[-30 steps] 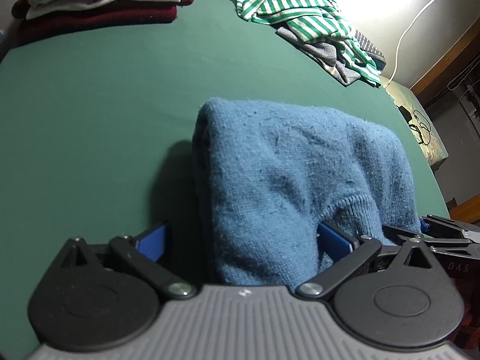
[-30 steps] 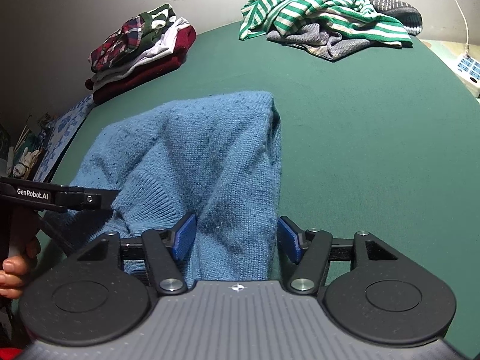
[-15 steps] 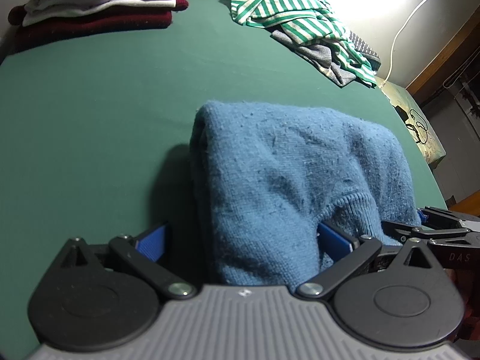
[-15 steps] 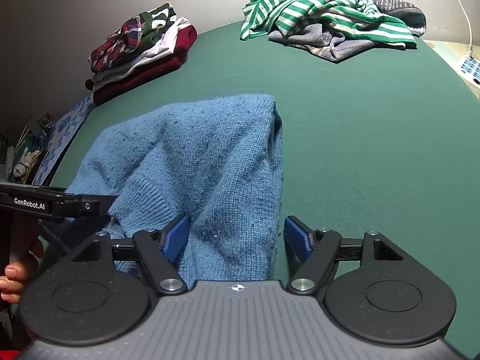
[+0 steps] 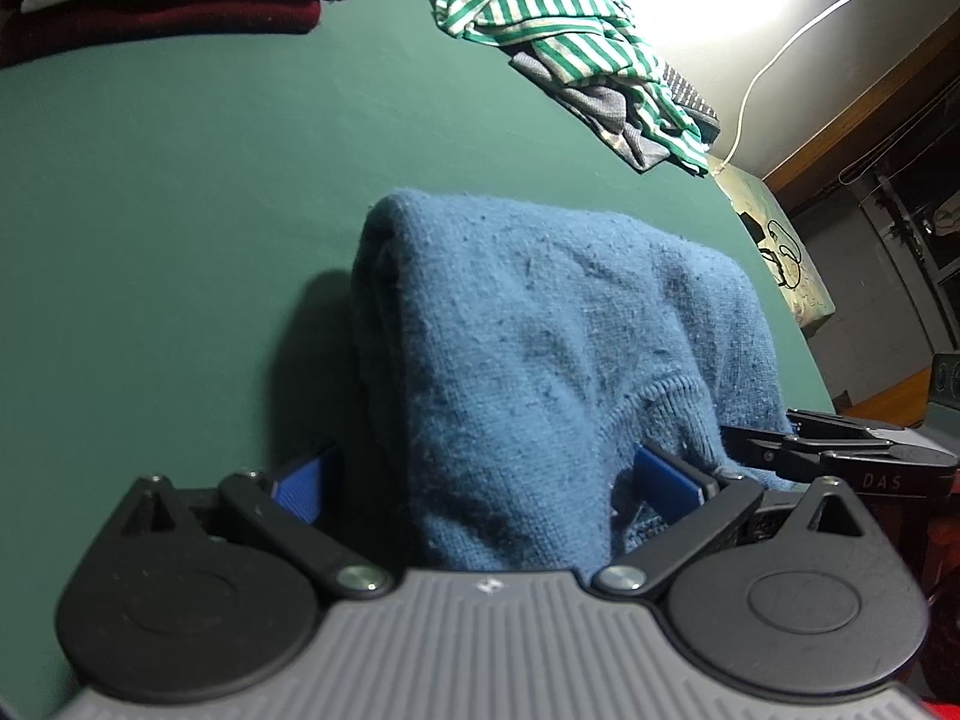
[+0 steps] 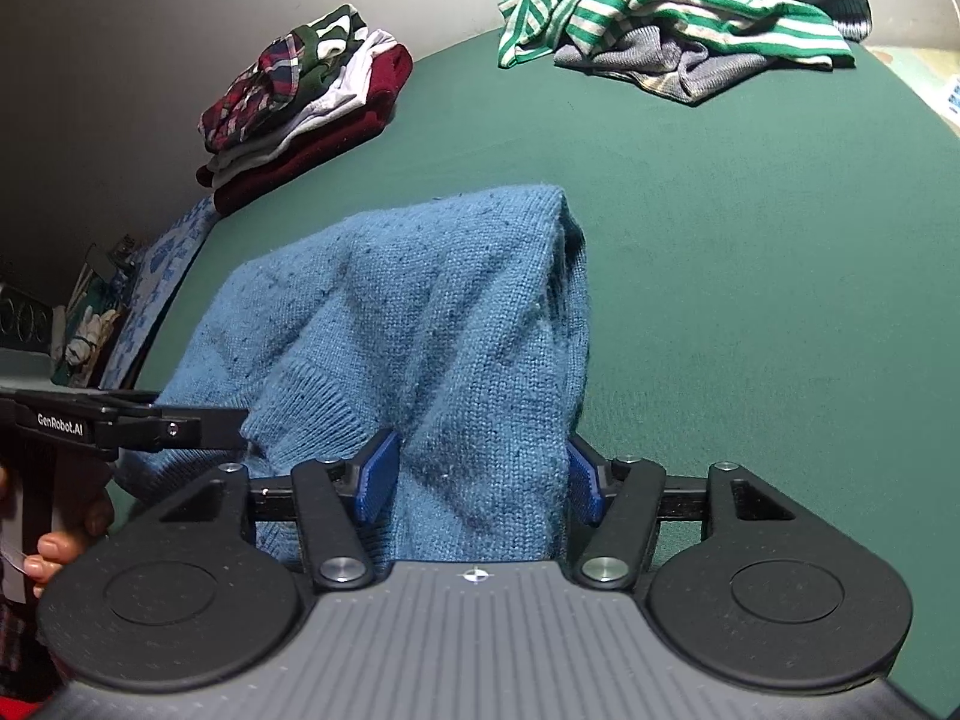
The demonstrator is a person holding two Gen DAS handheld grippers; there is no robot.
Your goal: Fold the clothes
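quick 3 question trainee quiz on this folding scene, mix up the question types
1. True or false: the blue sweater lies between the pads of both the left tool and the right tool.
2. Multiple choice: the green striped shirt is A) folded on the stack, B) crumpled on a loose heap at the far edge of the green surface, C) held in a tool.
3. Fill in: the bottom garment of the folded stack is dark ____.

Key
1. True; a section of sweater sits inside each tool's jaws.
2. B
3. Red; a maroon piece lies under the white and plaid ones.
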